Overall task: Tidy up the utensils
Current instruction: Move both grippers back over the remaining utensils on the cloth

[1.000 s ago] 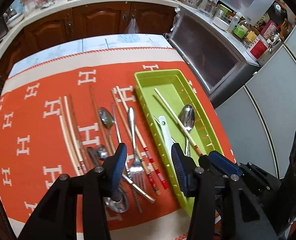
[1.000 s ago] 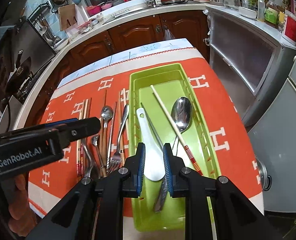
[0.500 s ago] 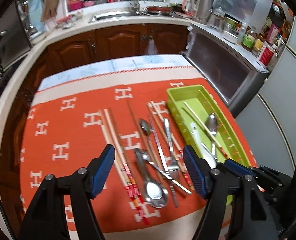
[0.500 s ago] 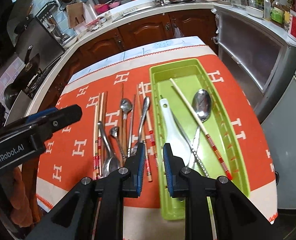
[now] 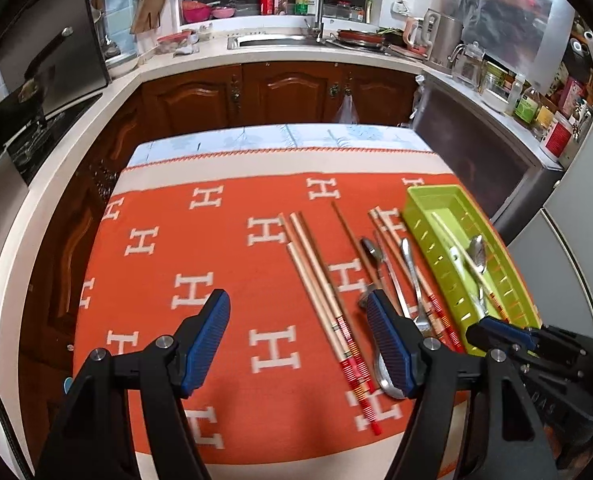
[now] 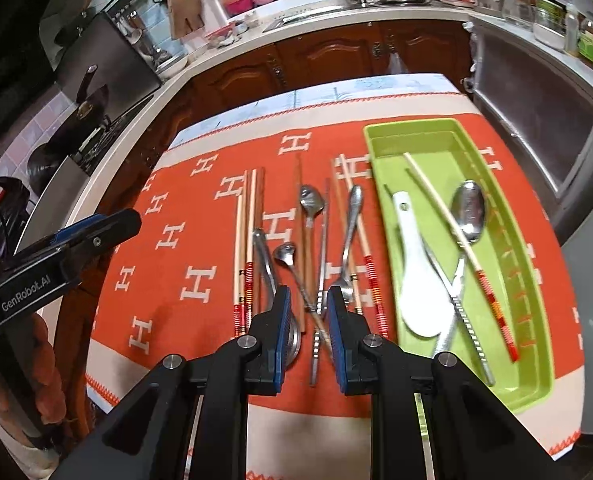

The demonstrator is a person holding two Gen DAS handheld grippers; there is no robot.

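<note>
A green tray (image 6: 536,280) (image 5: 424,204) sits on the right of the orange cloth. It holds a white spoon (image 6: 418,280), a metal spoon (image 6: 469,210), a chopstick (image 6: 448,216) and a metal utensil. Chopsticks (image 6: 248,224) (image 5: 316,280), metal spoons (image 6: 311,204) and a fork (image 6: 346,264) lie loose on the cloth left of the tray. My left gripper (image 5: 296,344) is wide open and empty, above the cloth left of the utensils. My right gripper (image 6: 308,328) is slightly open and empty, above the near ends of the loose utensils.
The table is covered by an orange cloth with white H marks (image 5: 196,288). Brown cabinets (image 5: 280,92) and a counter with a sink (image 5: 272,42) stand behind. A steel appliance (image 5: 480,152) stands to the right. The left gripper shows at the left of the right wrist view (image 6: 56,256).
Both grippers have pulled back and shifted left. The left gripper has opened wider and now faces bare cloth. The right gripper has moved from over the tray to over the loose utensils and opened slightly.
</note>
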